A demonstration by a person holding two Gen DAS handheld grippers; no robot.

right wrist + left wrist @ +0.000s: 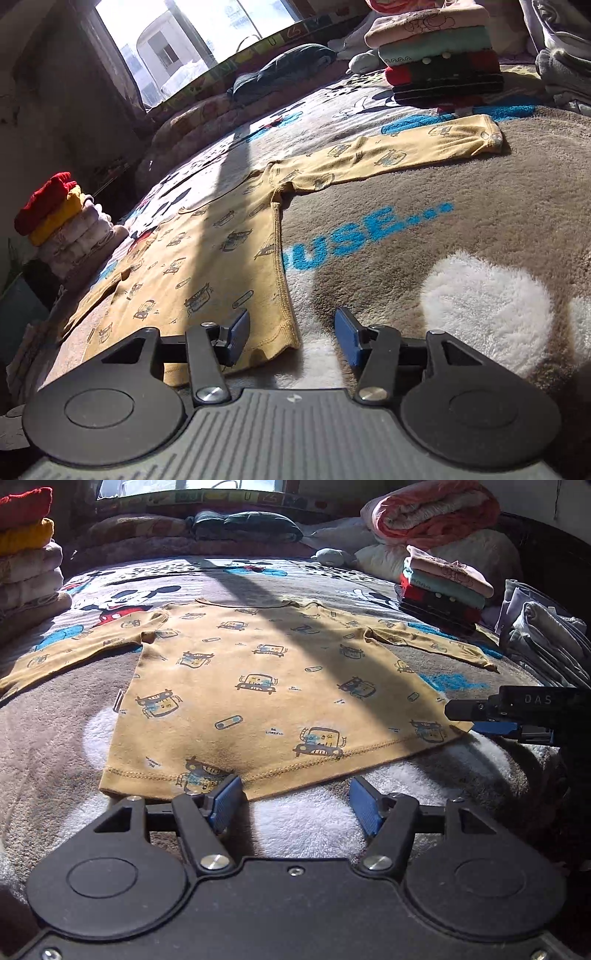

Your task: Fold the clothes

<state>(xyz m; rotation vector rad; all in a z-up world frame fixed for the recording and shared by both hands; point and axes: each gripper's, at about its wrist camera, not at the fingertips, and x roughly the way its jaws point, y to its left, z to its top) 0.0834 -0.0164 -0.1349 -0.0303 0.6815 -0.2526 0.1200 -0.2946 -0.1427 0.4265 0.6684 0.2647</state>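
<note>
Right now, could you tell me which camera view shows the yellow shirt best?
The left wrist view: the whole yellow shirt lies flat there, both sleeves spread. The right wrist view shows it obliquely, mainly one side seam and one sleeve.

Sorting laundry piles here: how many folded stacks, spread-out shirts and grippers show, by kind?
Folded stacks: 2, the left stack and the right stack
Spread-out shirts: 1, the yellow shirt
Grippers: 2, left gripper, right gripper, both open
Total: 5

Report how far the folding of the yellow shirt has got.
Done: yellow shirt lies spread flat on the blanket, both sleeves out; folded stacks sit beside it. In hand: left gripper and right gripper hover open at the hem. Left: every fold.
</note>
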